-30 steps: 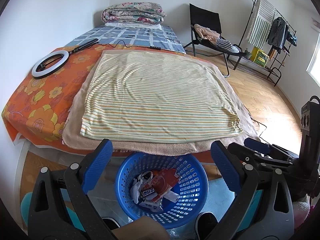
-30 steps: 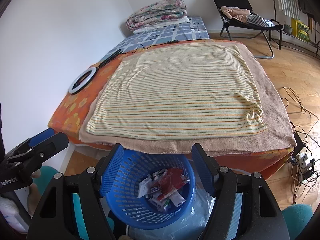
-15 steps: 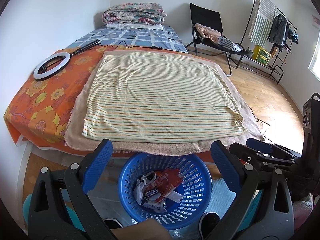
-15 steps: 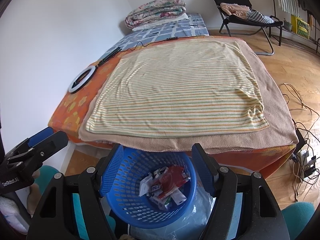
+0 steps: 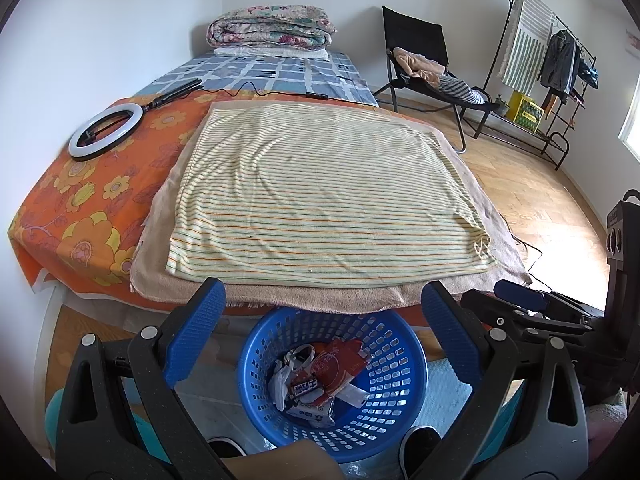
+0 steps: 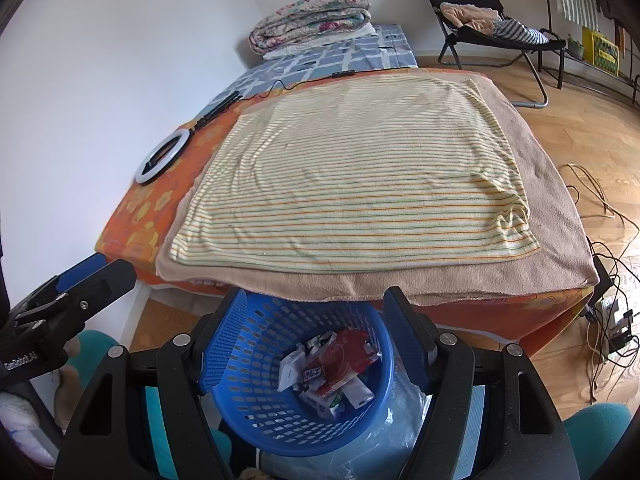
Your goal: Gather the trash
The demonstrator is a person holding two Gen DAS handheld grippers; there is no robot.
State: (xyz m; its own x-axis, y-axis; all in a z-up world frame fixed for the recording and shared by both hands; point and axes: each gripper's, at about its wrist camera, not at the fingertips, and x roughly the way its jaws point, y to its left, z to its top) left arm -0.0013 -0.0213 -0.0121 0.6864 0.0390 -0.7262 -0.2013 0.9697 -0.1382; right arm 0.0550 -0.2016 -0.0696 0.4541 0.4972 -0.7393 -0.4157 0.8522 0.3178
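Both the left gripper [image 5: 320,336] and right gripper [image 6: 316,340] hang apart and empty above the basket [image 5: 400,432] at 6 o'clock, its wrappers [image 6: 332,372] apparently already collected.

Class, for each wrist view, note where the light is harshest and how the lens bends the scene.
Left wrist view: sunlight blows out the wooden floor at right; dark vignette corners. Right wrist view: even daylight, the striped yellow blanket bulges, its straight edges curved by the fisheye.
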